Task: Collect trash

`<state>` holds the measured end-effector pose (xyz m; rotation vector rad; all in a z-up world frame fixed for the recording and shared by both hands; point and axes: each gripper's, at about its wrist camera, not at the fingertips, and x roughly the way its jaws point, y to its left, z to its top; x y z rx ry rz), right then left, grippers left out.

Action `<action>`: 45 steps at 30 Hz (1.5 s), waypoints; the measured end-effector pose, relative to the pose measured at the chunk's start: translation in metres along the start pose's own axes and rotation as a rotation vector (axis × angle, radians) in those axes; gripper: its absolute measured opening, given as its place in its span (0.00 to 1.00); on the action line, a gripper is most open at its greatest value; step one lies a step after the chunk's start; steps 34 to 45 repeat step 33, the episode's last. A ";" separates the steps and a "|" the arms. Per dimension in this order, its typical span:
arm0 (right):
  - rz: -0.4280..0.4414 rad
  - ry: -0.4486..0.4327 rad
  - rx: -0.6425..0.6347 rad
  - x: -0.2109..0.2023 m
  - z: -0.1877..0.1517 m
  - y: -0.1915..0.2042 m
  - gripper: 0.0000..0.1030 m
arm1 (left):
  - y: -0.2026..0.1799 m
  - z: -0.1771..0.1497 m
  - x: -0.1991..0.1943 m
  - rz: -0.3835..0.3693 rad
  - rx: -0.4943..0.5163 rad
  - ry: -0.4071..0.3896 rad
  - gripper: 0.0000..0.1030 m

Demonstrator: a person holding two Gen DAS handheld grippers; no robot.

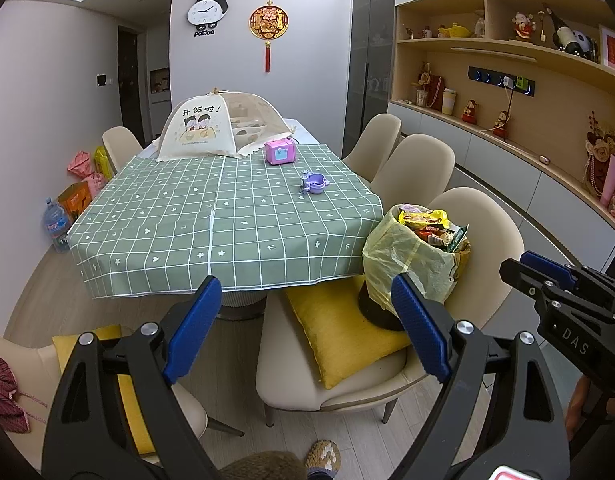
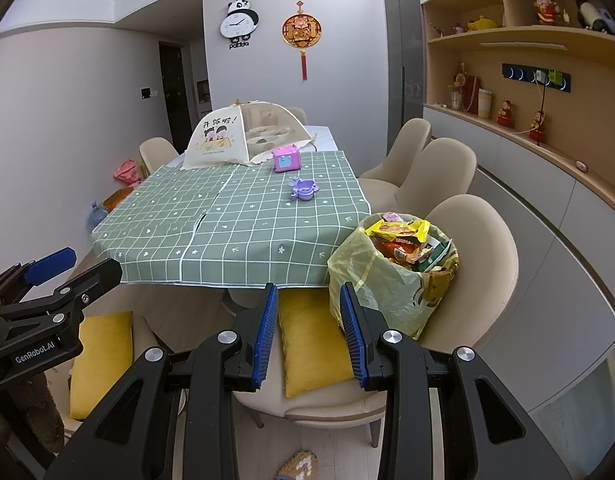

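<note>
Green checked cloth covers the worktop, and I take this worktop as the landmark for every place. At its far end stands a mesh food cover, with a pink toy box just beside it and a small purple toy nearer to its right edge. Off its near right corner, a beige chair carries a yellow cushion and the trash bin, which is lined with a yellow bag and filled above the rim with snack wrappers. The left hand-held gripper hangs in front of the worktop's near edge with its jaws wide apart and nothing between them. The right hand-held gripper is only partly open, also empty, and its right finger is close in front of the bag, though I cannot tell if it touches. I judge the bag is what must be gathered now. The risk is spilling: the bag is overfull, so a pull on one side only could tip the bin off the soft cushion or push wrappers over the rim. A thin bag may also tear under a hard pinch.
</note>
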<state>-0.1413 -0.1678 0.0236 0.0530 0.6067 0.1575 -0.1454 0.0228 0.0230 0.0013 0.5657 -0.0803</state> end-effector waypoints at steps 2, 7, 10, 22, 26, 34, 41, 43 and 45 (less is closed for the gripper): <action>0.000 0.000 -0.003 0.000 0.000 0.000 0.30 | 0.002 0.000 0.000 -0.001 -0.004 0.002 0.80; 0.002 -0.002 -0.004 0.000 0.000 0.001 0.30 | 0.004 0.002 0.000 0.003 -0.009 0.000 0.80; 0.003 -0.001 -0.006 0.000 0.000 0.001 0.30 | 0.004 0.000 0.000 0.001 -0.009 0.004 0.80; -0.013 0.014 0.000 0.007 0.002 0.001 0.30 | 0.008 0.000 0.022 -0.016 -0.003 0.038 0.80; -0.019 0.038 0.012 0.022 0.005 0.002 0.30 | 0.018 0.000 0.042 -0.025 -0.031 0.079 0.80; 0.003 0.109 -0.022 0.096 0.022 0.010 0.31 | 0.067 0.006 0.126 0.038 -0.126 0.196 0.80; 0.003 0.109 -0.022 0.096 0.022 0.010 0.31 | 0.067 0.006 0.126 0.038 -0.126 0.196 0.80; 0.003 0.109 -0.022 0.096 0.022 0.010 0.31 | 0.067 0.006 0.126 0.038 -0.126 0.196 0.80; 0.003 0.109 -0.022 0.096 0.022 0.010 0.31 | 0.067 0.006 0.126 0.038 -0.126 0.196 0.80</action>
